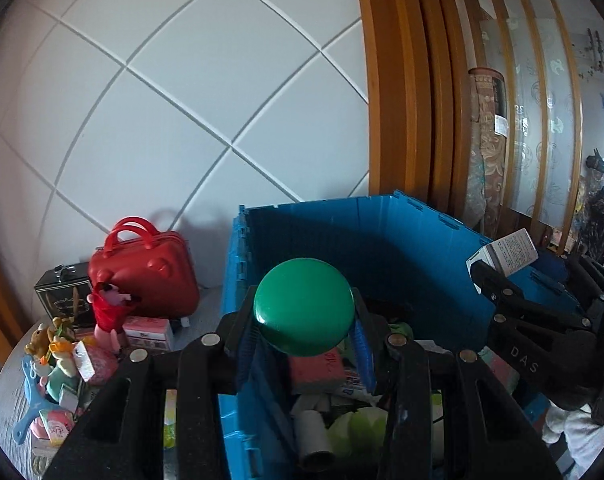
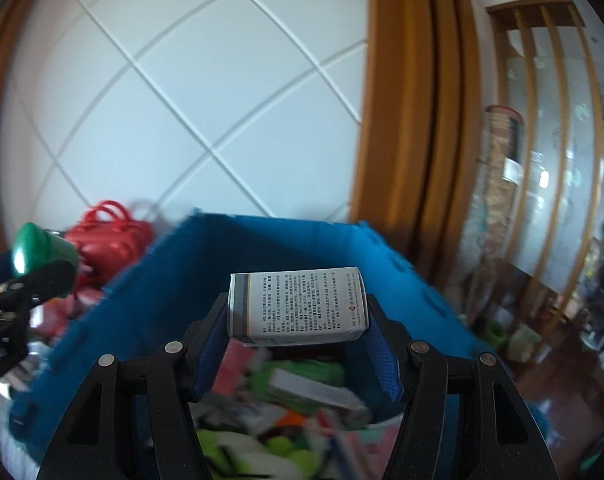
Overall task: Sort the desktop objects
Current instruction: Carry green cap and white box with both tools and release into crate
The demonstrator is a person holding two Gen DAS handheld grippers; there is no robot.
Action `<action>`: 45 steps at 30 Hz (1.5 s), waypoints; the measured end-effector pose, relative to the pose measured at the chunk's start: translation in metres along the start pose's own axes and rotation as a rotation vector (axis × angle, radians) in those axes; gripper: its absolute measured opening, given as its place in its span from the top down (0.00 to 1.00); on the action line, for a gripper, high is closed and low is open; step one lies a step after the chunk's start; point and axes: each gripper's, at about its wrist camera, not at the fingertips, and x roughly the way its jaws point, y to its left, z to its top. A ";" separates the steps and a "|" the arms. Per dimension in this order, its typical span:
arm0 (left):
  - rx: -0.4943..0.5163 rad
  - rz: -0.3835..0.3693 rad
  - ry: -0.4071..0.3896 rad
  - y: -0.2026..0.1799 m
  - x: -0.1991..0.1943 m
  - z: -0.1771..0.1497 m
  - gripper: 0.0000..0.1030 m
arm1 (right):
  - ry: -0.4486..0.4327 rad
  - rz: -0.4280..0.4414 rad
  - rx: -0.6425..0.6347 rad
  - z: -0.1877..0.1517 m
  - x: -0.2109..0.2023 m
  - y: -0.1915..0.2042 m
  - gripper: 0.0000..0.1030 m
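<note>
Blue crate (image 1: 382,236) holds mixed clutter (blurry); left claw (image 1: 304,332) grips green lid (image 1: 304,306), right claw (image 2: 298,320) white box (image 2: 298,306).

Your right wrist view blurs the clutter (image 2: 286,412) inside the blue crate (image 2: 142,304); nothing there is identifiable.

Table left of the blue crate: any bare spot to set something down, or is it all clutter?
One bare strip of table: between the red case and the crate wall, by the tiled wall. Left and nearer is crowded: black box, pink box, small toys out to the table edge. The crate itself is piled with items.
</note>
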 end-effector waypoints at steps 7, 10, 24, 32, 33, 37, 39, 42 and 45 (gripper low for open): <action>0.025 -0.022 0.133 -0.038 0.041 -0.002 0.61 | 0.075 -0.073 0.027 -0.011 0.026 -0.041 0.39; 0.040 -0.008 0.146 -0.045 0.047 0.000 0.61 | 0.107 -0.072 0.023 -0.013 0.030 -0.044 0.39; 0.022 0.018 0.249 -0.043 0.058 -0.007 0.51 | 0.163 -0.060 -0.012 -0.025 0.045 -0.048 0.38; 0.056 0.032 0.213 -0.050 0.050 -0.008 0.32 | 0.175 -0.051 -0.052 -0.024 0.046 -0.042 0.22; 0.053 0.026 0.222 -0.050 0.051 -0.010 0.30 | 0.165 -0.052 -0.049 -0.023 0.044 -0.042 0.18; 0.047 0.051 0.218 -0.050 0.052 -0.016 0.24 | 0.145 -0.054 -0.036 -0.023 0.041 -0.044 0.09; 0.070 0.070 0.205 -0.054 0.052 -0.018 0.24 | 0.147 -0.050 -0.023 -0.022 0.041 -0.046 0.07; 0.089 0.071 0.203 -0.056 0.053 -0.018 0.24 | 0.131 -0.035 -0.015 -0.022 0.039 -0.047 0.00; 0.071 0.062 0.208 -0.052 0.055 -0.018 0.24 | 0.146 -0.021 -0.003 -0.025 0.040 -0.047 0.00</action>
